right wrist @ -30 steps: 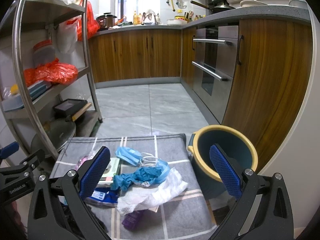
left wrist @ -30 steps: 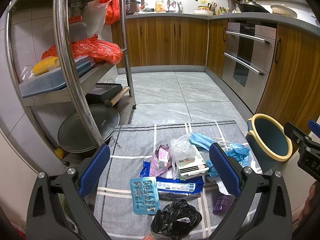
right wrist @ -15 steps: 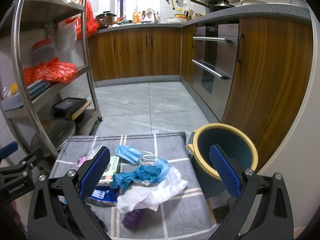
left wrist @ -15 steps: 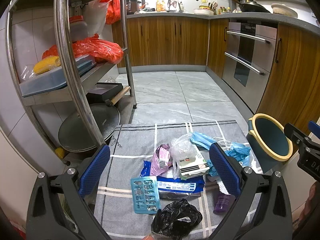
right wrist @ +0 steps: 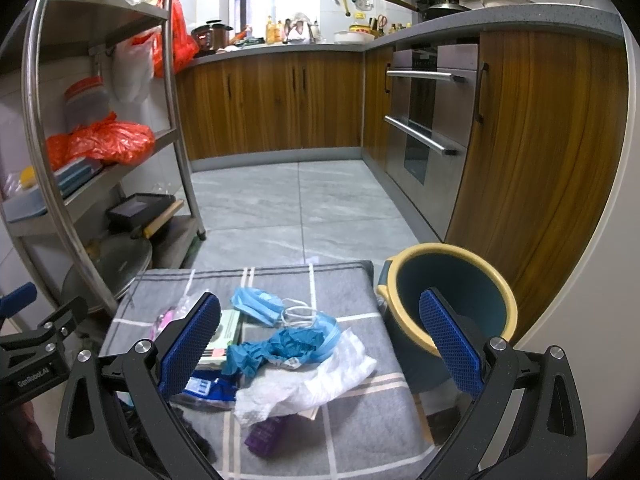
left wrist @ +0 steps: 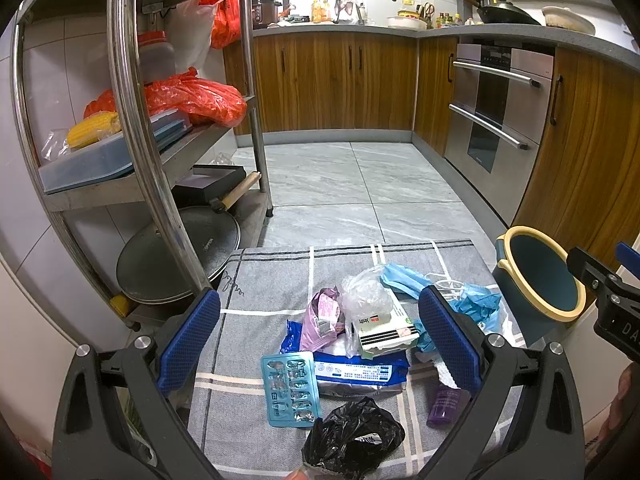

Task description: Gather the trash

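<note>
Left wrist: left gripper spread above trash, right gripper spread too.

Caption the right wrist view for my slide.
Open right gripper above a grey checked cloth strewn with trash, including a blue face mask, beside an empty yellow-rimmed bin.

Both wrist cameras sit low and near, looking forward and slightly down along their own blue-padded fingers, facing the far wooden cabinets. The left view looks from the left, close beside the metal shelf rack, with the bin at its right edge. The right view looks from the right, over the bin. Both share the grey checked cloth and the tiled floor.
</note>
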The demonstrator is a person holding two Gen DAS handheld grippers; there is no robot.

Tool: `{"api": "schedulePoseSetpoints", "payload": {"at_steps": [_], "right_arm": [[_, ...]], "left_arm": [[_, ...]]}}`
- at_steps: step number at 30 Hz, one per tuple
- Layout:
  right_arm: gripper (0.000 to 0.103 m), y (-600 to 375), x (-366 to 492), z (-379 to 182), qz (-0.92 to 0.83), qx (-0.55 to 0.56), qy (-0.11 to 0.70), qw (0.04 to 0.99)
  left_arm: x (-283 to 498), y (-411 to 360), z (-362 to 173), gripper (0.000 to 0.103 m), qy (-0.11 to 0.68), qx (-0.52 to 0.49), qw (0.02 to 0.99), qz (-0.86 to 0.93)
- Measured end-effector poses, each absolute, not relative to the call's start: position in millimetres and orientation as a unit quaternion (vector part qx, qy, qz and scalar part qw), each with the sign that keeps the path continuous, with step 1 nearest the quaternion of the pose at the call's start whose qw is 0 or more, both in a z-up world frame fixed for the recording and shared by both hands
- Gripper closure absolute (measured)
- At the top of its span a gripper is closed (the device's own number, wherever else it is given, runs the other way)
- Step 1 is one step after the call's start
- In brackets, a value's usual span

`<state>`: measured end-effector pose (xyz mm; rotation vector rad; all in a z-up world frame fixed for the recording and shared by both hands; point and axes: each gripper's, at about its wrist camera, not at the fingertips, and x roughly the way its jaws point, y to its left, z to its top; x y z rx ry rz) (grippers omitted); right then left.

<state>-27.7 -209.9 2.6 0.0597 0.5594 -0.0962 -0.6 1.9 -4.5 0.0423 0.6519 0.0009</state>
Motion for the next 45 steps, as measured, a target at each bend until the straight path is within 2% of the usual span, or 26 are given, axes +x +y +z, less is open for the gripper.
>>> {"api": "schedulePoseSetpoints", "payload": {"at_steps": [23, 28, 32, 39, 45], "right_arm": [[0.004, -206.2, -28.3, -3.7, -0.047, 0.029, 0.288, 0.956], [0.004, -208.2, -22.2, -3.1, -0.030, 0.030, 0.282, 0.958], [0.004, -210.2, -1.8, -1.3, 0.007, 0.015, 0.286, 0.958], [0.004, -224.5, 55.6, -13.7, 0.046, 0.027, 0.353, 0.934], [0.004, -237.9, 98.3, -24.9, 0.037, 0.022, 0.369, 0.928]], "left_arm": [[2.5, 7.2, -6.6, 0.005, 0.333, -0.002, 0.943, -0.009], [11.1, 12.8, 4.1, 0.005, 0.304, 0.028, 0.952, -0.017], [30.1, 22.7, 13.0, 0.005, 0.287, 0.049, 0.957, -0.008], [69.1, 35.6, -0.1, 0.005, 0.325, 0.045, 0.945, 0.011], [93.5, 34.5, -15.3, 0.005, 0.339, 0.040, 0.940, 0.002]]}}
